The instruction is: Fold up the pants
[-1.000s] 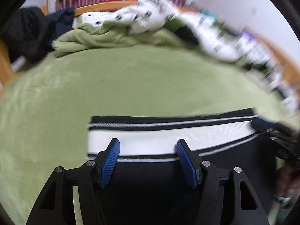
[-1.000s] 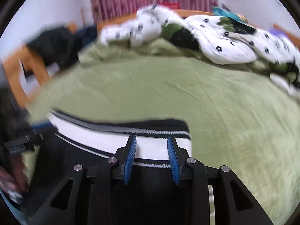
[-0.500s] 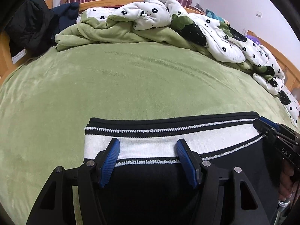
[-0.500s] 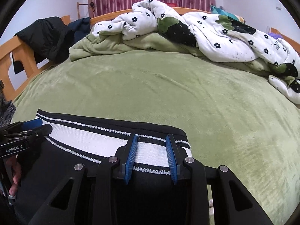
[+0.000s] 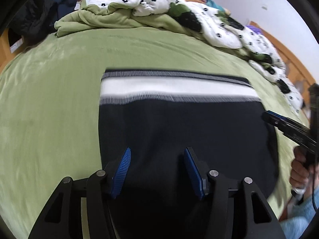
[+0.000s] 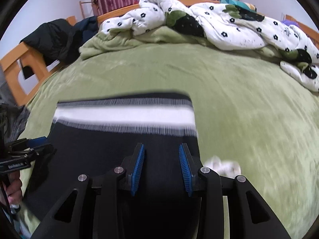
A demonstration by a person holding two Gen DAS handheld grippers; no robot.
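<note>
Black pants (image 5: 179,123) with a white-striped waistband (image 5: 175,88) lie flat on the green bed. My left gripper (image 5: 157,150) hovers over the black cloth below the waistband. Its jaws are closing, still wide apart, with no fold pinched between the pads. My right gripper (image 6: 161,145) sits over the right part of the pants (image 6: 111,139), short of the waistband (image 6: 123,115). Its jaws are opening and press on nothing. Each gripper also shows at the edge of the other view: right gripper (image 5: 279,123), left gripper (image 6: 30,145).
The green blanket (image 6: 249,109) covers the bed all around. A white flowered quilt (image 6: 229,25) is heaped at the far side and right. A dark jacket (image 6: 53,37) hangs on the wooden bed frame (image 6: 14,69). A small blurred white thing (image 6: 221,165) lies right of the pants.
Both grippers have drawn back from the waistband toward the near side, so it now lies well ahead of the fingers. The right jaws stand a little wider, the left slightly narrower.
</note>
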